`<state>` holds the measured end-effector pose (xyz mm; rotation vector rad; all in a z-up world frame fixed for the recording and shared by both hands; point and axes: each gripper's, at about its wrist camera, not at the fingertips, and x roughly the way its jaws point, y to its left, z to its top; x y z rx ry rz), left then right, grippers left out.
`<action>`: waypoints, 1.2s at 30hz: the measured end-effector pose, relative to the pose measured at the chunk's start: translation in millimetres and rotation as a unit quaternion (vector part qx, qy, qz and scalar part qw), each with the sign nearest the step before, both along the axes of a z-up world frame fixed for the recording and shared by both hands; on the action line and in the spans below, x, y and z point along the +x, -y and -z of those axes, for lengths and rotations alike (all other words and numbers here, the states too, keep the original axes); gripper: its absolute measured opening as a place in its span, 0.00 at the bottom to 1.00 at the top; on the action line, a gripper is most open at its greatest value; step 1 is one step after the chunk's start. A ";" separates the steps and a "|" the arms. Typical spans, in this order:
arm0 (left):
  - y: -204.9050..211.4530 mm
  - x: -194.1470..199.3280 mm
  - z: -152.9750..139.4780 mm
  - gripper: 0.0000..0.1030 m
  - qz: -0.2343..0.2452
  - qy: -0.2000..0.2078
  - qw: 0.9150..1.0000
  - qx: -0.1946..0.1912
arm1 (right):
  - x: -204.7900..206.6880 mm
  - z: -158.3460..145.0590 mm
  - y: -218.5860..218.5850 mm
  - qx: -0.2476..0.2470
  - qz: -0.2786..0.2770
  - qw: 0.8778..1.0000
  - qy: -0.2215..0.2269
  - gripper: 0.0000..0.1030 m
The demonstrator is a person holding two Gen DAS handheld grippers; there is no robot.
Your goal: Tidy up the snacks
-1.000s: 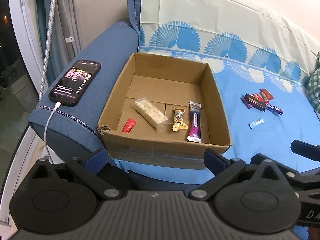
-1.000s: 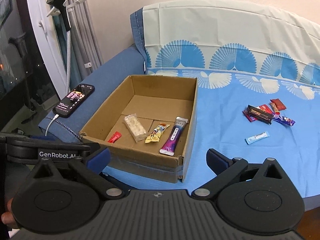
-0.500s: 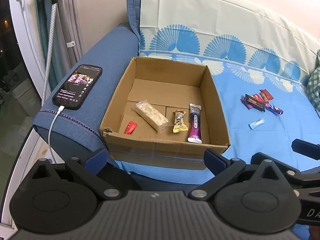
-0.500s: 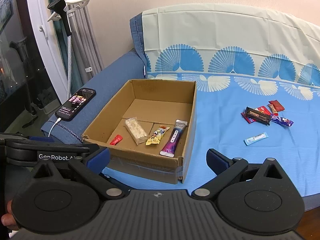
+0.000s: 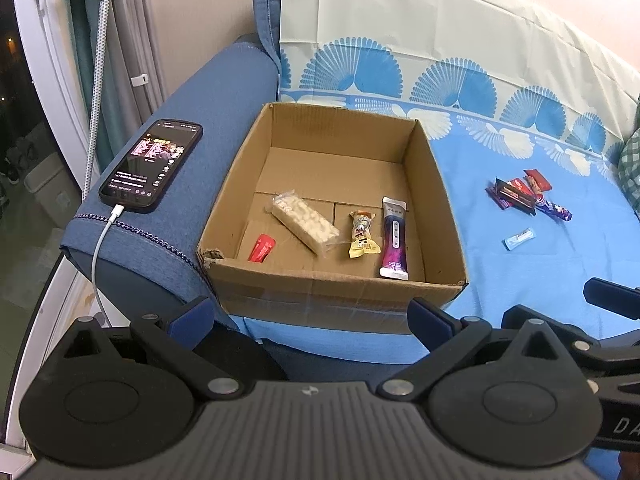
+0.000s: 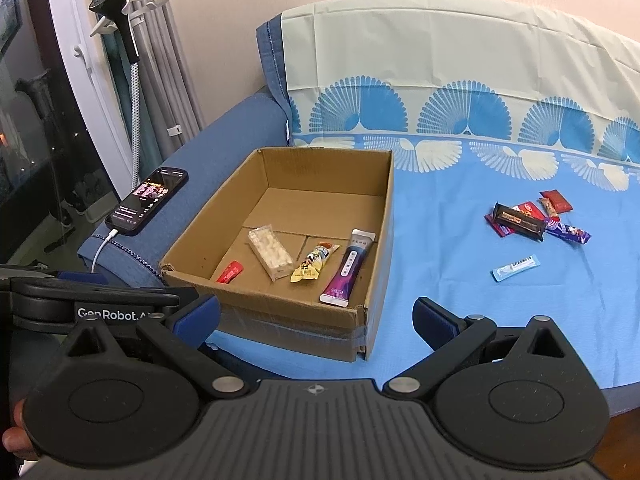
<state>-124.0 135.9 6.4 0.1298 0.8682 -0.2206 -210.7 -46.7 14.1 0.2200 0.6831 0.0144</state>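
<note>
An open cardboard box [image 5: 340, 296] [image 6: 280, 320] sits on a blue sofa cover. Inside lie a small red packet [image 5: 262, 248] [image 6: 230, 272], a clear pack of white pieces [image 5: 304, 222] [image 6: 270, 252], a yellow snack [image 5: 362, 236] [image 6: 314, 266] and a purple bar [image 5: 394, 240] [image 6: 348, 268]. A pile of wrapped snacks [image 5: 520, 196] [image 6: 528, 218] and a light blue packet [image 5: 519, 238] [image 6: 515, 267] lie on the cover to the right. My left gripper [image 5: 312, 312] and right gripper [image 6: 316, 316] are both open and empty, held back in front of the box.
A phone [image 5: 152, 166] [image 6: 148, 194] on a white charging cable rests on the blue sofa armrest [image 5: 208, 96], left of the box. A garment steamer [image 6: 120, 16] and curtains stand at far left. The patterned backrest cover [image 6: 440, 80] rises behind.
Both grippers have drawn back and risen slightly, so the box and snacks look a little farther off. No snack has moved.
</note>
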 end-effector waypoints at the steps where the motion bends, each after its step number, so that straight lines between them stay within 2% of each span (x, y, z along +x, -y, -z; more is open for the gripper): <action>1: 0.7 1.2 0.9 1.00 0.000 -0.002 1.000 0.001 | 0.9 1.1 0.3 0.001 0.000 1.000 -0.001 0.99; 11: 16.0 15.6 8.9 1.00 0.002 -0.015 1.000 0.022 | 12.2 14.4 12.9 0.022 0.006 1.000 -0.013 0.99; 16: 34.8 27.0 8.6 1.00 0.019 -0.015 0.999 0.032 | 19.6 20.6 30.6 0.034 0.019 0.999 -0.014 0.99; 25: 117.3 62.1 4.2 1.00 0.091 -0.003 0.995 0.050 | 24.6 35.2 107.5 0.034 0.096 0.995 -0.012 0.99; 27: 146.3 72.6 4.4 1.00 0.120 0.006 0.991 0.057 | 26.1 41.4 134.1 0.033 0.122 0.992 -0.017 0.99; 30: 196.6 89.5 8.3 1.00 0.179 0.014 0.982 0.066 | 29.8 50.5 177.1 0.026 0.155 0.987 -0.022 0.99; 32: 232.4 101.4 14.0 1.00 0.217 0.018 0.973 0.075 | 34.4 57.1 207.9 0.014 0.175 0.984 -0.023 0.99; 36: 312.4 127.8 38.8 1.00 0.296 0.038 0.949 0.105 | 55.0 73.0 278.7 -0.009 0.209 0.977 -0.024 0.99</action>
